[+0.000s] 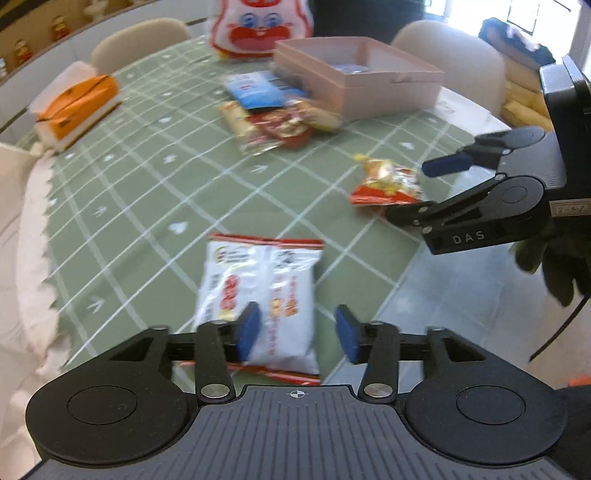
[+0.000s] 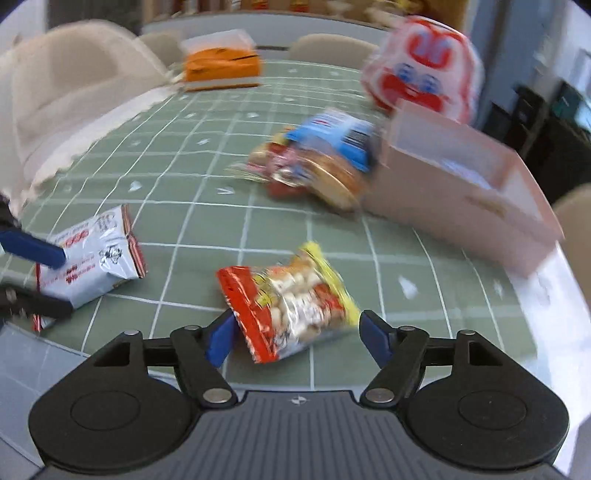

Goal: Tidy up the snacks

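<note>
Green tablecloth point(image 1: 155, 206) with a white grid covers the table, and the snacks lie scattered across it. Nearest the left gripper point(image 1: 297, 334) is a white snack packet point(image 1: 258, 295) with red-striped ends, lying flat near the table's edge; the blue pads point(image 1: 248, 330) stand spread apart on either side of its near end, gripping nothing. In the right wrist view the same packet point(image 2: 92, 262) shows at the left edge, with the left gripper's fingers over it.

A red and yellow snack bag point(image 2: 288, 299) lies just ahead of the right gripper point(image 2: 295, 338), whose fingers are parted around the bag's near end without closing on it. From the left wrist view this bag point(image 1: 388, 182) sits between the right gripper's point(image 1: 417, 188) open fingers.

Further in, a loose heap of snacks point(image 1: 273, 110) rests against the side of a pink cardboard box point(image 1: 388, 92): a blue and white packet on top, red and golden packets beneath. The box is open-topped, and something blue and white shows inside, too blurred to name. Behind it stands a white bag with a red cartoon face point(image 1: 258, 26). An orange tissue box point(image 1: 77, 107) sits well apart at the far left. Beige chairs point(image 1: 140, 40) ring the table.
</note>
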Action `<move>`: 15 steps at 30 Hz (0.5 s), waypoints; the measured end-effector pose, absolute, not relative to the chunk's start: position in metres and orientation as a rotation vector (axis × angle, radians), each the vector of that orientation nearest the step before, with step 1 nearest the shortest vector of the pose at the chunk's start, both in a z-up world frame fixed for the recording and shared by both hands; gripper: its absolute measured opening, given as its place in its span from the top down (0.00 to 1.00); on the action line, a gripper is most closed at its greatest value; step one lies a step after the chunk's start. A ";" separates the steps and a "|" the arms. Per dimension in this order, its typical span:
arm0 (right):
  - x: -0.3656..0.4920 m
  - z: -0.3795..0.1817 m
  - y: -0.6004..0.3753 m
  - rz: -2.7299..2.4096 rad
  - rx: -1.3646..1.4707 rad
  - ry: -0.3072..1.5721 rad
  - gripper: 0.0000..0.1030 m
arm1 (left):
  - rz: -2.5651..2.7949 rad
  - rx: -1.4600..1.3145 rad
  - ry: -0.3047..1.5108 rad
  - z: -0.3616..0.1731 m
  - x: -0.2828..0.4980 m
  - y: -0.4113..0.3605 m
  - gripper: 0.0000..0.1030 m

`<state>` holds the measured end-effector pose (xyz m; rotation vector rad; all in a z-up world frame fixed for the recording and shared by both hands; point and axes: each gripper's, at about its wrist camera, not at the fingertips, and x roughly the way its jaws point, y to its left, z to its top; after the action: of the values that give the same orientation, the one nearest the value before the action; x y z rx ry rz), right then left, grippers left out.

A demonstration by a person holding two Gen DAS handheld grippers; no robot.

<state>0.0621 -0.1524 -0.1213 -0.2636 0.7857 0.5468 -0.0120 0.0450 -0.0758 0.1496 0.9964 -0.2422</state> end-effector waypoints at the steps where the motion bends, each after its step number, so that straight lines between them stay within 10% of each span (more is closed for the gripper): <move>1: 0.061 -0.123 -0.157 0.535 -0.230 0.789 0.29 | -0.259 0.154 0.998 -0.076 -0.011 0.042 0.36; 15: 0.040 -0.135 -0.173 0.442 -0.115 0.762 0.14 | -0.208 0.102 1.006 -0.078 0.011 0.071 0.32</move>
<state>0.0398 -0.1726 -0.1353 -0.1150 0.7624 0.4418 0.0113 0.0708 -0.0781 0.1017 1.0061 -0.2084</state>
